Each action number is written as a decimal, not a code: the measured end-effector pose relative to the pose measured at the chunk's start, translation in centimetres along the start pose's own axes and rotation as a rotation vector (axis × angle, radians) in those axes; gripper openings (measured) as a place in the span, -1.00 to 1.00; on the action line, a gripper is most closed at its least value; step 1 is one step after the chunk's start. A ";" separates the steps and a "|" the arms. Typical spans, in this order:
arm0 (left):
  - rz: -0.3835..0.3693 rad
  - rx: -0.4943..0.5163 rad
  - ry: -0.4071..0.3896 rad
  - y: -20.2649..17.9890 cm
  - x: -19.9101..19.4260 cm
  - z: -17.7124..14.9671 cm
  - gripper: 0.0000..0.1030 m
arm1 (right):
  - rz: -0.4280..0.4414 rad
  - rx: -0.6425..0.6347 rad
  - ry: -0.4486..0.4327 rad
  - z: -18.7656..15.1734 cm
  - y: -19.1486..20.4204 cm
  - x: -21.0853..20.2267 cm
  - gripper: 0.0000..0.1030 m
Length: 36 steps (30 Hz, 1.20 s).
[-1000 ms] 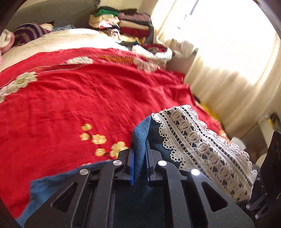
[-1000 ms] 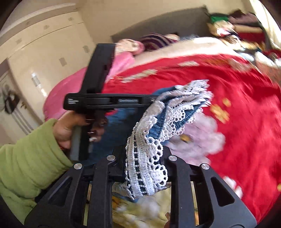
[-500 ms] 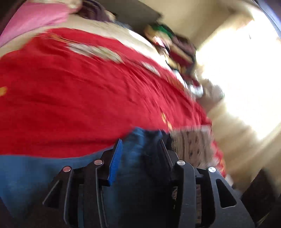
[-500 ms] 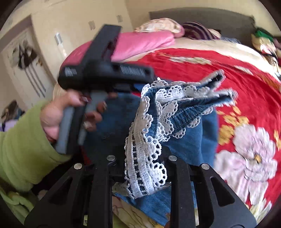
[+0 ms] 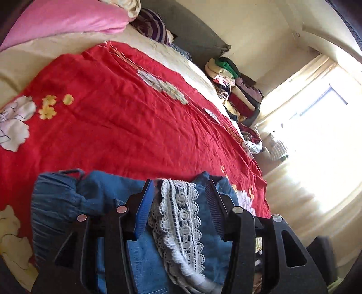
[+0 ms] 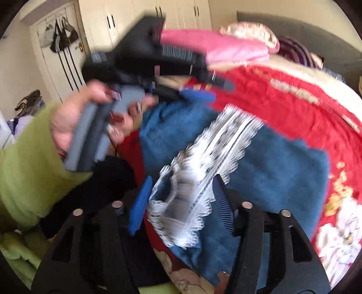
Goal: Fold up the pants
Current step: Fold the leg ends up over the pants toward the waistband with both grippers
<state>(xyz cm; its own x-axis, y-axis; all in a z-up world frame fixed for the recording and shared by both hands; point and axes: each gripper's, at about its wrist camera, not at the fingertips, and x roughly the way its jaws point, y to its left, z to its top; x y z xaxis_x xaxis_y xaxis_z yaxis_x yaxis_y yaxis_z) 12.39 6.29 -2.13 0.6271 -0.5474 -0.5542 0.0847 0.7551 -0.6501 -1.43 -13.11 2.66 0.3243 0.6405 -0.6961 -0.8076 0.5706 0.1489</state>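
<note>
Blue denim pants [image 5: 108, 192] with a white lace hem [image 5: 178, 210] lie folded over on the red bedspread [image 5: 117, 126]. My left gripper [image 5: 179, 184] hovers over the hem, its jaws opening; lace and denim lie loose between the fingers with gaps on both sides. In the right wrist view the pants [image 6: 278, 171] spread to the right. The blurred lace hem [image 6: 203, 171] sits between the opening jaws of my right gripper [image 6: 182, 181], unpressed. The left gripper [image 6: 208, 89], held by a hand [image 6: 74, 117] in a green sleeve, appears blurred above the pants.
A pink pillow [image 5: 63, 22] and a striped cushion [image 5: 153, 29] lie at the head of the bed. Stacked folded clothes [image 5: 235, 90] line the far side near a bright curtained window [image 5: 316, 126]. Wardrobe doors [image 6: 135, 20] and a door with hanging bags [image 6: 61, 36] stand behind.
Both grippers swung across the bed and rolled. Their jaws, shut on the denim and lace hem a second ago, now stand apart. The hem end now lies over the waist end.
</note>
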 end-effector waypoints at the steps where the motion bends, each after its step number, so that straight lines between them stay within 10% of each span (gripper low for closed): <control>1: -0.004 0.004 0.012 0.2 0.0 -0.1 -0.06 | -0.023 0.014 -0.037 0.3 -1.1 -1.5 -0.02; 3: -0.004 0.006 0.053 0.1 0.9 -0.2 0.35 | -0.075 0.056 -0.072 1.1 -3.5 -2.8 -0.01; 8: 0.090 0.005 0.112 -0.1 2.4 -0.8 0.38 | -0.247 0.191 -0.075 2.0 -11.5 -3.8 -0.01; 17: 0.171 -0.014 0.149 0.3 4.5 -1.4 0.37 | -0.073 0.006 0.088 5.8 -16.8 1.3 -0.04; 23: 0.187 -0.011 0.151 0.0 5.1 -1.4 -0.27 | 0.030 -0.229 0.256 4.6 -15.7 5.1 -0.15; 25: 0.162 -0.010 0.159 -0.1 5.3 -1.5 -0.61 | 0.066 -0.270 0.300 3.6 -15.6 5.6 -0.60; 27: 0.159 0.011 0.159 -0.9 5.6 -1.4 -0.66 | 0.095 -0.293 0.302 2.8 -15.4 4.9 -0.96; 36: 0.144 0.078 0.143 -2.6 7.9 -0.6 -0.67 | 0.014 -0.138 0.223 1.0 -19.2 1.9 -0.96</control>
<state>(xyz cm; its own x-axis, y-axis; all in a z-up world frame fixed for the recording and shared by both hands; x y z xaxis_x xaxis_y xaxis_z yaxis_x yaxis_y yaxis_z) 16.64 -0.25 -5.13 0.5212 -0.4733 -0.7101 0.0650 0.8517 -0.5200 15.17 -22.30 -0.76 0.2088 0.5101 -0.8344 -0.8759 0.4771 0.0724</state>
